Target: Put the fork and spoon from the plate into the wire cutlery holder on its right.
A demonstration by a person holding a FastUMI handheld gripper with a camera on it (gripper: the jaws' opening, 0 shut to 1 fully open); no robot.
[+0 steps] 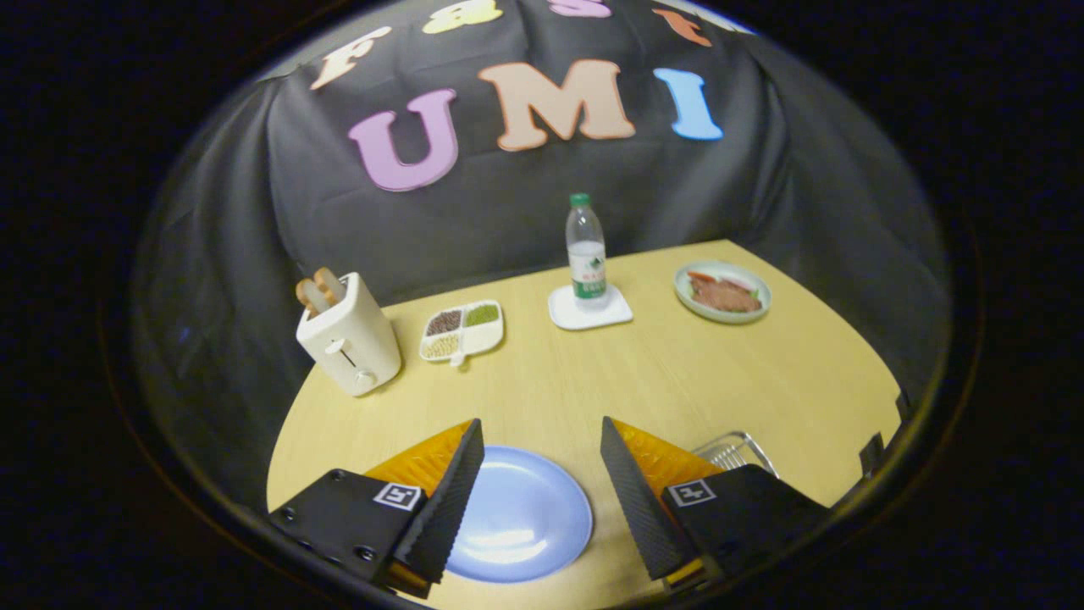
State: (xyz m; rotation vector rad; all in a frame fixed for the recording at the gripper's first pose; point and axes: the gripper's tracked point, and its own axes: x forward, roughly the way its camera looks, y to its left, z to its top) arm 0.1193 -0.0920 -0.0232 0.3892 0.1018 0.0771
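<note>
Gripper view: gripper [542,483] held above the near table edge, 2 fingers spread wide, nothing between the pads. Blue plate [525,517] directly below the gap, visible surface bare; no fork or spoon discernible on it. Wire cutlery holder [735,451] just right of the plate, largely hidden behind the right finger; contents impossible to tell. Judged: task finished or near finished, pending sight of the holder's contents. Farther off: toaster [349,335], water bottle [586,250].
</note>
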